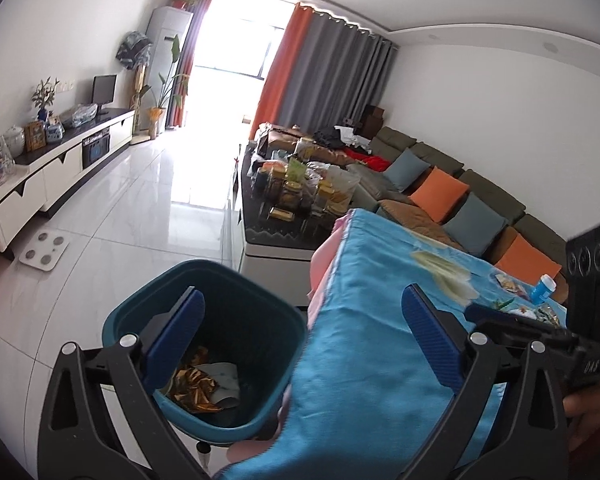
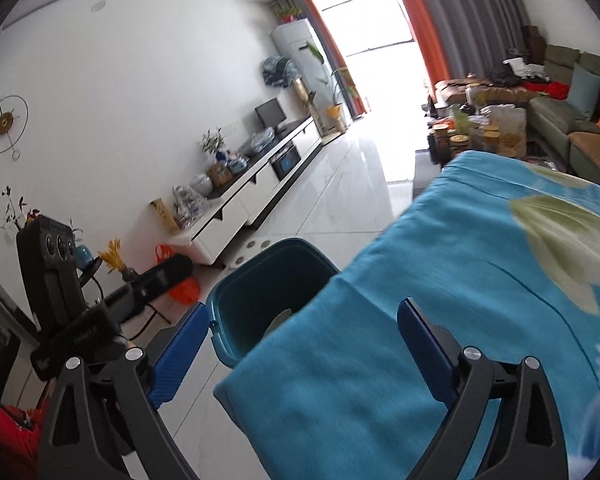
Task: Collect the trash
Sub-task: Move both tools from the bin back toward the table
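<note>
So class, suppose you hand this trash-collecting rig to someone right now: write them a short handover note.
Left gripper: open, nothing between its fingers.
Right gripper: open, also empty.
Trash bin: on the floor beside the table's corner, already holding gold wrappers and crumpled paper.
Table, blue cloth: wrappers and scraps plus a small blue bottle remain at its far end.
Done: some trash binned.
Left: likely collect the remaining litter from the table.
</note>
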`<control>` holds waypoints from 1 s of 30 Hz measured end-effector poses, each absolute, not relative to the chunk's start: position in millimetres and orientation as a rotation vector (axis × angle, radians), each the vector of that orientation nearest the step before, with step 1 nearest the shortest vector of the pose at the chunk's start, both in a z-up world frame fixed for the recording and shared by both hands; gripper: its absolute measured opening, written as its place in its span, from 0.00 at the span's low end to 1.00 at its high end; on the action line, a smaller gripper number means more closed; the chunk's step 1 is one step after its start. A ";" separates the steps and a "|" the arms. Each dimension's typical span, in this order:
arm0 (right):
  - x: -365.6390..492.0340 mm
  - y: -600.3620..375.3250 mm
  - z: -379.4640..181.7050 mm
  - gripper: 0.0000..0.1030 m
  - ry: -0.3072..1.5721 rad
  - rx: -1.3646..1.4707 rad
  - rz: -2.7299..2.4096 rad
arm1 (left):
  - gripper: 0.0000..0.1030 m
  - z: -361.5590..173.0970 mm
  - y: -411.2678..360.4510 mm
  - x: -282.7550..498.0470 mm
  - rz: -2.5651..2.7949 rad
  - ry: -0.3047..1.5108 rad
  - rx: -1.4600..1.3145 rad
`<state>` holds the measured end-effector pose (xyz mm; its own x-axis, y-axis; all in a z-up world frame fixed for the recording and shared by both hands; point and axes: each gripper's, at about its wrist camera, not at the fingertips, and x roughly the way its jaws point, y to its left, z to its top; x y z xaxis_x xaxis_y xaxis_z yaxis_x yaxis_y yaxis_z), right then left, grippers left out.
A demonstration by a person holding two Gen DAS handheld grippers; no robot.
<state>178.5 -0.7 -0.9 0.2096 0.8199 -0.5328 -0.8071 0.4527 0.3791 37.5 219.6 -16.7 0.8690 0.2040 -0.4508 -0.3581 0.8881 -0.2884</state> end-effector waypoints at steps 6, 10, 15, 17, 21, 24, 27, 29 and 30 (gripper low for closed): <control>172.1 -40.1 -1.0 0.93 0.685 0.038 1.060 | 0.94 -4.5 194.8 35.9 0.253 0.399 -0.353; 163.8 -66.9 -0.6 0.93 0.628 0.047 1.002 | 0.94 1.3 161.7 43.2 0.197 0.393 -0.303; 154.3 -95.9 -2.3 0.93 0.562 0.060 0.922 | 0.94 7.5 116.3 49.8 0.130 0.369 -0.226; 149.9 -108.3 -2.3 0.93 0.531 0.058 0.884 | 0.94 10.0 101.9 51.0 0.111 0.358 -0.198; 140.8 -134.4 0.2 0.93 0.472 0.045 0.805 | 0.94 12.5 69.6 52.5 0.060 0.345 -0.141; 134.7 -152.4 1.5 0.93 0.427 0.018 0.730 | 0.94 10.8 53.9 53.2 0.023 0.348 -0.120; 129.9 -169.7 2.4 0.93 0.395 0.012 0.666 | 0.94 5.5 38.6 55.8 -0.015 0.361 -0.103; 125.8 -183.3 1.7 0.93 0.379 0.009 0.615 | 0.94 1.7 29.0 55.8 -0.035 0.370 -0.091; 124.2 -189.3 1.2 0.93 0.370 0.008 0.592 | 0.94 -0.1 23.4 55.6 -0.053 0.375 -0.086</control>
<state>124.2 -189.3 1.2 0.7661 0.5462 -0.3387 -0.5433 0.8319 0.1127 55.6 23.4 -0.1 0.9291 -0.0674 -0.3637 0.0355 0.9950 -0.0936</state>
